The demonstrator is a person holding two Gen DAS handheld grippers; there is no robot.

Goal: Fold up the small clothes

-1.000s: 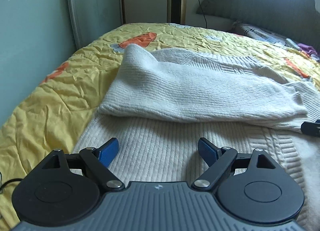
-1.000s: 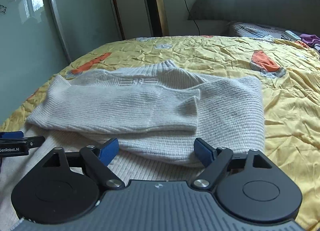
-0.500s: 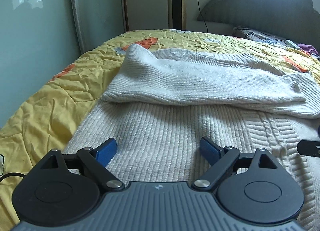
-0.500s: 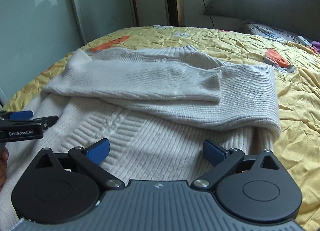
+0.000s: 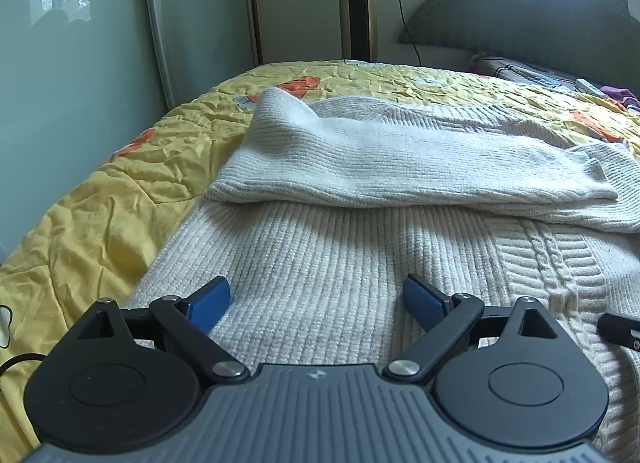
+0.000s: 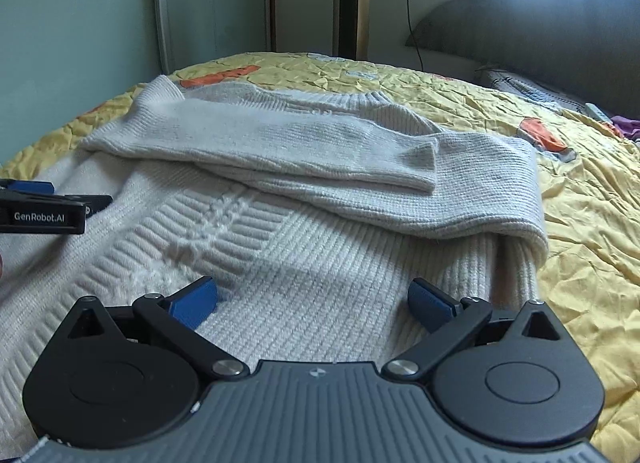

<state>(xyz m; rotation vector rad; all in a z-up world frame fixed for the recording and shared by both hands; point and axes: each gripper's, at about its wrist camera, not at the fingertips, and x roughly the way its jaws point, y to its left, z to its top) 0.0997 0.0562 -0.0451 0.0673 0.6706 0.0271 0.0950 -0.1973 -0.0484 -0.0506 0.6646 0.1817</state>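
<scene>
The yellow quilt (image 5: 100, 223) covers the bed from near edge to far headboard, and on it lies the cream sweater (image 5: 320, 255), spread flat with its collar at the far end and its hem toward the cameras. Its long axis from shoulder to shoulder runs left to right, so the coming fold looks likely to go from the near hem up toward the collar.

The 2 sleeves (image 6: 280, 143) are already crossed over the chest, lying left to right across the far half of the garment.

The left gripper (image 5: 316, 299) hovers low over the near left part of the body panel, its blue pads spread wide with nothing between them. The right gripper (image 6: 312, 299) hangs over the near right part, beside the sweater's right edge, likewise spread and empty. Each is about equally near its own side of the hem.

The hem itself is hidden beneath both gripper housings, so whether the pads touch the knit cannot be told. The sweater's far shoulder line is partly covered by the sleeves.
</scene>
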